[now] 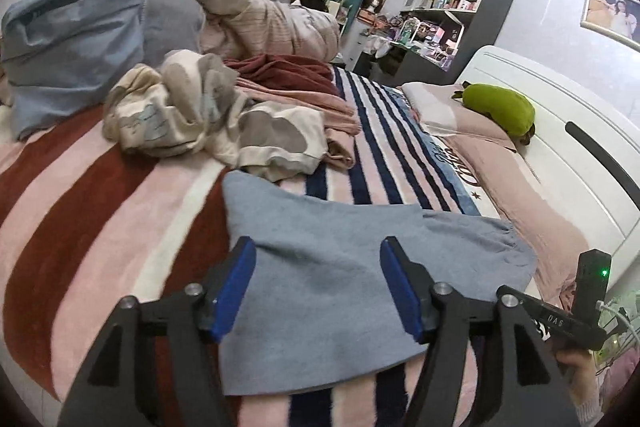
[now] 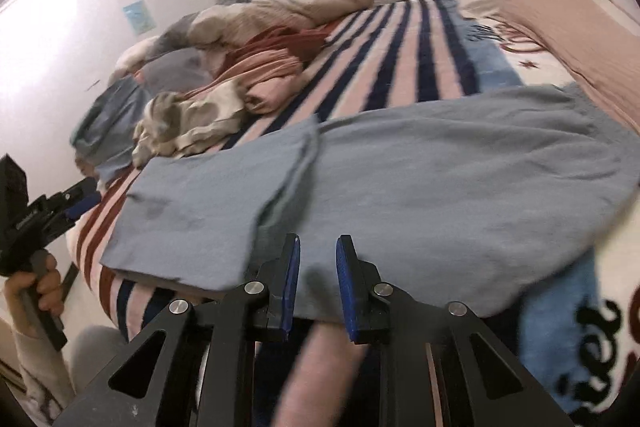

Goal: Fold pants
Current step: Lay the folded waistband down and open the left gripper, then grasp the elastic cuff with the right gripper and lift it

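Observation:
The light blue pants (image 1: 332,267) lie flat on the striped blanket (image 1: 120,195), folded over on themselves; in the right wrist view (image 2: 420,187) one layer's edge crosses the other near the middle. My left gripper (image 1: 318,259) hovers over the pants' near part with its jaws wide apart and nothing between them. My right gripper (image 2: 318,267) is at the pants' near edge, its jaws a narrow gap apart, holding nothing. The right gripper also shows in the left wrist view (image 1: 588,307), and the left one in the right wrist view (image 2: 84,195).
A heap of crumpled clothes (image 1: 208,119) and pink folded cloth (image 1: 320,107) lies behind the pants. A blue pillow (image 1: 80,47) and bedding pile up at the back left. A pink pillow with a green plush toy (image 1: 500,107) rests by the white headboard (image 1: 580,155).

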`<act>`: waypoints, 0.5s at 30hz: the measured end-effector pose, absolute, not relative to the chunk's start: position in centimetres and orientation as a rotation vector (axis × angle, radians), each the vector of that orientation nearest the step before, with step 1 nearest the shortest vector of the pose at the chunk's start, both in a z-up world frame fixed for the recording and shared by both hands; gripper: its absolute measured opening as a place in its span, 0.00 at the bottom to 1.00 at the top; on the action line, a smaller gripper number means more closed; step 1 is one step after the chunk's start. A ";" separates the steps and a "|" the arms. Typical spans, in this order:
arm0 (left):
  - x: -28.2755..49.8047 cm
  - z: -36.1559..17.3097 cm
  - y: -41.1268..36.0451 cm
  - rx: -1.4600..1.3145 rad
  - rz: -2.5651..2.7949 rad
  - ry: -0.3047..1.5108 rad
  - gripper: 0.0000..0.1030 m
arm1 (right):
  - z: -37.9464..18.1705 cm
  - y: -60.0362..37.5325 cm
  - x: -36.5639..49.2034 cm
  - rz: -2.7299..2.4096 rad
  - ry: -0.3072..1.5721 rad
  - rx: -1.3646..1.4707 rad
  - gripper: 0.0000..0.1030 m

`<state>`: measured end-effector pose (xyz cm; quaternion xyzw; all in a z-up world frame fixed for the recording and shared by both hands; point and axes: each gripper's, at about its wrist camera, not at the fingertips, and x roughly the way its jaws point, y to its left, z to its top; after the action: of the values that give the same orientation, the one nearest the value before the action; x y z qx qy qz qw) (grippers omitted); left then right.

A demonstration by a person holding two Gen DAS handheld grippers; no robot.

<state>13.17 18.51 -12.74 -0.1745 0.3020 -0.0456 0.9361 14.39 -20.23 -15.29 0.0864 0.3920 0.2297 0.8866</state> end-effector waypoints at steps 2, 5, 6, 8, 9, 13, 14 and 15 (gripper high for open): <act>13.2 -12.9 18.1 -0.351 -0.087 0.623 0.62 | -15.1 -22.6 14.6 0.383 0.794 0.192 0.31; 12.9 -13.2 18.0 -0.353 -0.063 0.632 0.62 | -14.9 -26.2 14.9 0.242 0.751 0.224 0.65; 12.8 -13.2 18.0 -0.354 -0.055 0.632 0.62 | -15.0 -27.7 15.3 0.180 0.746 0.236 0.65; 12.3 -13.2 18.0 -0.350 -0.022 0.627 0.63 | -15.3 -30.6 16.1 0.091 0.754 0.308 0.66; 12.1 -13.2 17.9 -0.346 -0.007 0.626 0.63 | -15.5 -31.8 16.5 0.072 0.760 0.350 0.66; 11.5 -13.0 17.4 -0.328 0.057 0.615 0.64 | -16.4 -34.9 18.1 0.035 0.766 0.419 0.67; 11.5 -13.1 17.4 -0.329 0.071 0.616 0.65 | -16.7 -35.4 18.7 0.035 0.770 0.417 0.67; 11.6 -13.1 17.4 -0.327 0.088 0.617 0.65 | -17.0 -35.8 19.0 0.039 0.775 0.420 0.67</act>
<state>11.57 17.37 -13.13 -0.1601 0.3023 0.0433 0.9387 19.03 -35.84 -16.99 0.2033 0.3749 0.0188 0.9043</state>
